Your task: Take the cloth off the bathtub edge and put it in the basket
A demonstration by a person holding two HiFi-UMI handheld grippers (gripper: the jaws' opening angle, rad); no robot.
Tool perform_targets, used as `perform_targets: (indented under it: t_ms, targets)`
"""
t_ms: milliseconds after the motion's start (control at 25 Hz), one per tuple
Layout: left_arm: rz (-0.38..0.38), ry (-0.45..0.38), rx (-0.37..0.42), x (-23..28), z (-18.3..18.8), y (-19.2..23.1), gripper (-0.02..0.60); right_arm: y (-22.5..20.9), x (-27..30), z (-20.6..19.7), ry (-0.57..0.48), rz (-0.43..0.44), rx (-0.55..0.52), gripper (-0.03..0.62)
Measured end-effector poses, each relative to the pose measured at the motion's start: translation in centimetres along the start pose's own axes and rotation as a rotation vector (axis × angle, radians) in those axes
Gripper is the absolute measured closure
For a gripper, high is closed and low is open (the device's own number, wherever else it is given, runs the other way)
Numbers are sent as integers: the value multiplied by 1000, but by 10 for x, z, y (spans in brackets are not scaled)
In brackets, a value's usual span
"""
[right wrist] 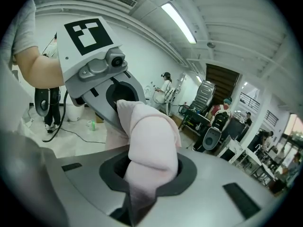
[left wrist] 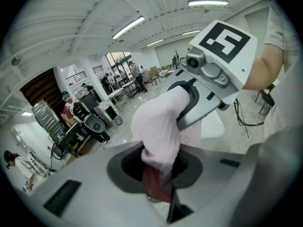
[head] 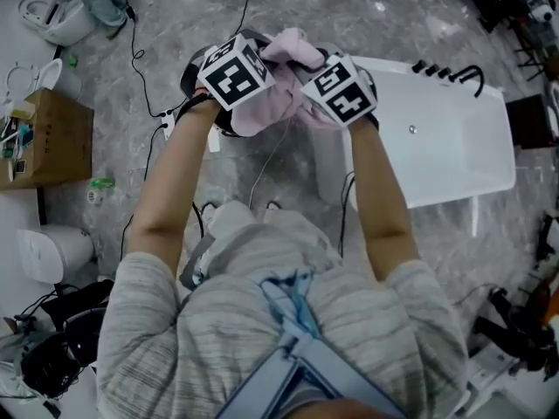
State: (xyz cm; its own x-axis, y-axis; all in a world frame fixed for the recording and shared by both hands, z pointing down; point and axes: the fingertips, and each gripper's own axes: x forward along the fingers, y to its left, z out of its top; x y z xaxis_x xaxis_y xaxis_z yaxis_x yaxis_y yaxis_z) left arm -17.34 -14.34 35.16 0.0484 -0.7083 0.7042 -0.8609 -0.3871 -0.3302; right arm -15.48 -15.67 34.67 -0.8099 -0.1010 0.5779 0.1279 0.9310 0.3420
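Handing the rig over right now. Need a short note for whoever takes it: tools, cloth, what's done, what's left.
Left tool: shut on the pale pink fabric cloth.
Right tool: shut on the same cloth, which is bunched between the two tools.
Cloth: clear of the white rectangular bathtub, held in the air over the grey marble floor.
Dark round container, probably the basket: partly hidden under the left tool in the head view.
Done: cloth is off the tub edge.
Left: bring it over the basket, open both tools, drop it in.
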Motion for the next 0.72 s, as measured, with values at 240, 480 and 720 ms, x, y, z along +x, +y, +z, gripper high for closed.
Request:
perform_targets:
  t_ms: [240, 480, 720]
  targets:
    - [45, 15, -20, -24, -21, 39, 509, 1, 26, 42, -30, 13, -46, 510]
    - [61, 28, -14, -11, -22, 55, 509, -14, 41, 41, -37, 22, -50, 510]
    - [22, 20, -42, -14, -79, 110, 509, -5, 111, 80, 9, 46, -40, 510]
